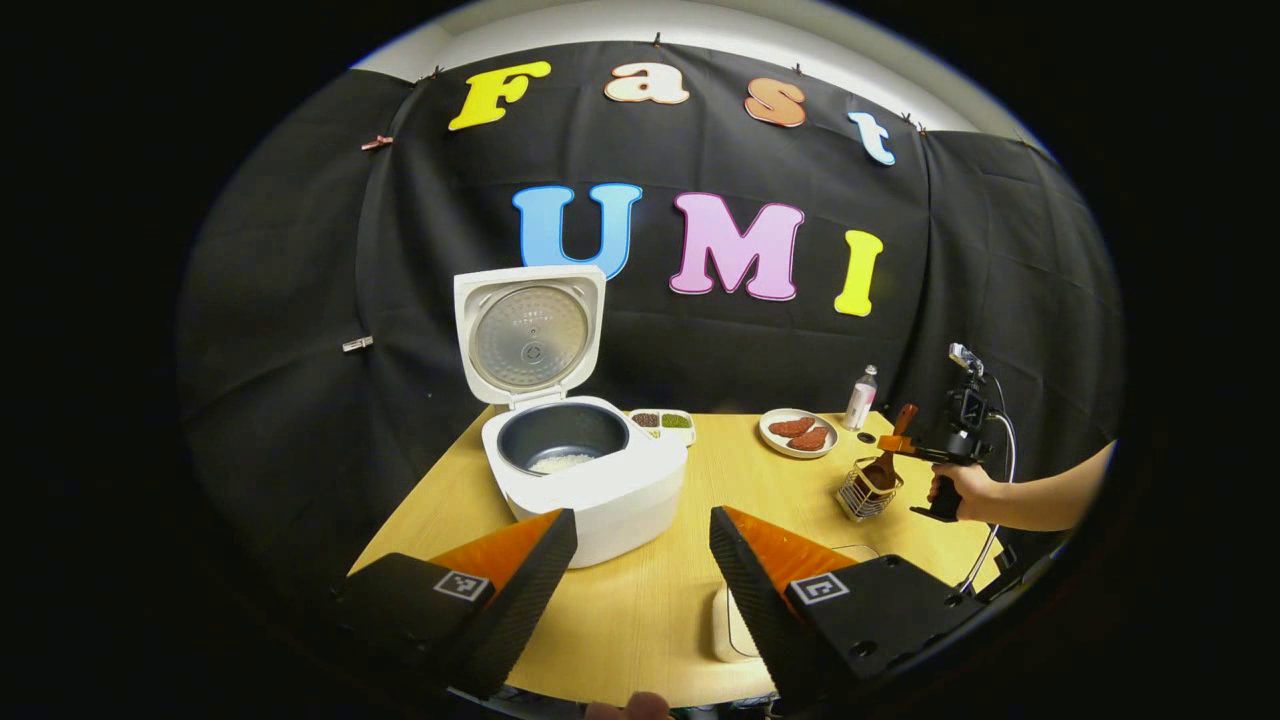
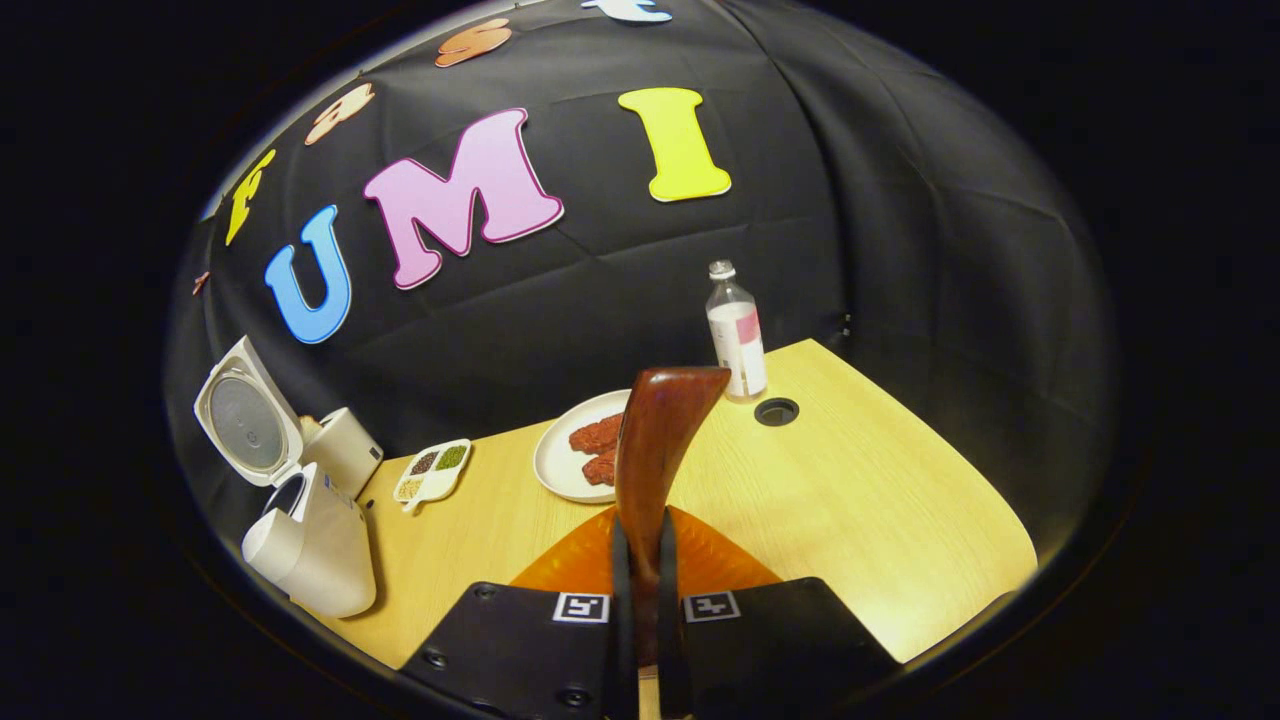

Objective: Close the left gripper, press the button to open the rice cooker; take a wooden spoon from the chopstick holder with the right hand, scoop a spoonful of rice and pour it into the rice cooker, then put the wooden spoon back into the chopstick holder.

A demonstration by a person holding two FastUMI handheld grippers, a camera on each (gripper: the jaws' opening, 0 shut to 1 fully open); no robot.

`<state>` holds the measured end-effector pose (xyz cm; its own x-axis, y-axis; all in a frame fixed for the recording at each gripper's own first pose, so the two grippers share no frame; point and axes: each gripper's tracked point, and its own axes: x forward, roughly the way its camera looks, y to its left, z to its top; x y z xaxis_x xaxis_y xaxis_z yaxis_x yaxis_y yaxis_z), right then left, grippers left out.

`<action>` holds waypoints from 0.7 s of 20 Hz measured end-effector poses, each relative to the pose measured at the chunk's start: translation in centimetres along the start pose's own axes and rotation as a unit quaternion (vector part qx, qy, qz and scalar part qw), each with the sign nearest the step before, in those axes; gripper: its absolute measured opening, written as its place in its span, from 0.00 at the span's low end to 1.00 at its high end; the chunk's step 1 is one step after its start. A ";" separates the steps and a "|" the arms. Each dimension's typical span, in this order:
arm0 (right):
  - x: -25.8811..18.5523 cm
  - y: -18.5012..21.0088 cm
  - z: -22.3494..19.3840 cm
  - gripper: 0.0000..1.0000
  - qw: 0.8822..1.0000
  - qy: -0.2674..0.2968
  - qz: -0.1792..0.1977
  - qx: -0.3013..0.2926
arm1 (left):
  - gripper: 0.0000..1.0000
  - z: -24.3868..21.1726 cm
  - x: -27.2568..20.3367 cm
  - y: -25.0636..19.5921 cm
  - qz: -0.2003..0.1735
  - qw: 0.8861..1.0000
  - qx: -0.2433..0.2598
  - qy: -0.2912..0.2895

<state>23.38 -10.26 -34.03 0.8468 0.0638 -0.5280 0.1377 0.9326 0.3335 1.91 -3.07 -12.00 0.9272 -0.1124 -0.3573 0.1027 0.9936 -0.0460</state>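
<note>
The rice cooker (image 1: pixel 570 470) stands lid-up on the surface (image 1: pixel 690 600), rice in its pot. Right of it, the right gripper (image 1: pixel 893 443) clenches the wooden spoon (image 2: pixel 655 450), bowl apparently inside the chopstick holder (image 1: pixel 866 490). Left gripper (image 1: pixel 643 530) fingers released. Bottle (image 2: pixel 736 335) label unreadable.

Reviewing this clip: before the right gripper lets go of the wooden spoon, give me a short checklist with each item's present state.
1. Rice cooker lid open: ok, lid stands upright.
2. Rice in the inner pot: ok, a white patch lies at its bottom.
3. Right gripper grip on the wooden spoon: ok, both fingers press the handle.
4. Spoon head inside the chopstick holder: ok in the left gripper view; how deep it sits, cannot tell.
5. Left gripper away from the holder: ok, open, near the cooker.
6. Holder standing upright on the table: ok.
</note>
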 end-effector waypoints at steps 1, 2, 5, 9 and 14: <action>0.0 0.1 -0.3 0.14 1.000 0.008 0.001 0.005 | 0.93 -0.1 0.0 0.0 0.000 1.000 -0.001 0.000; -0.2 0.1 -0.4 0.16 1.000 0.010 0.001 0.006 | 0.93 0.0 0.0 0.1 0.001 1.000 -0.002 0.000; -0.5 0.0 0.6 0.31 1.000 0.001 0.002 0.024 | 0.93 0.1 0.0 0.0 -0.001 1.000 -0.001 -0.001; -1.3 -0.9 0.9 0.80 0.999 0.007 -0.015 0.028 | 0.94 0.8 0.2 -0.3 -0.007 1.000 -0.003 -0.010; -6.3 -1.9 2.4 0.99 0.998 -0.017 -0.059 0.025 | 0.93 2.3 0.7 -0.1 -0.006 0.999 -0.013 -0.030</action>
<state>18.99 -13.25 -29.46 0.8400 -0.0584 -0.5394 0.2626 0.9137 0.3101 3.32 -3.24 -10.11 0.9456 -0.1239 -0.3008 0.1061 0.9915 -0.0748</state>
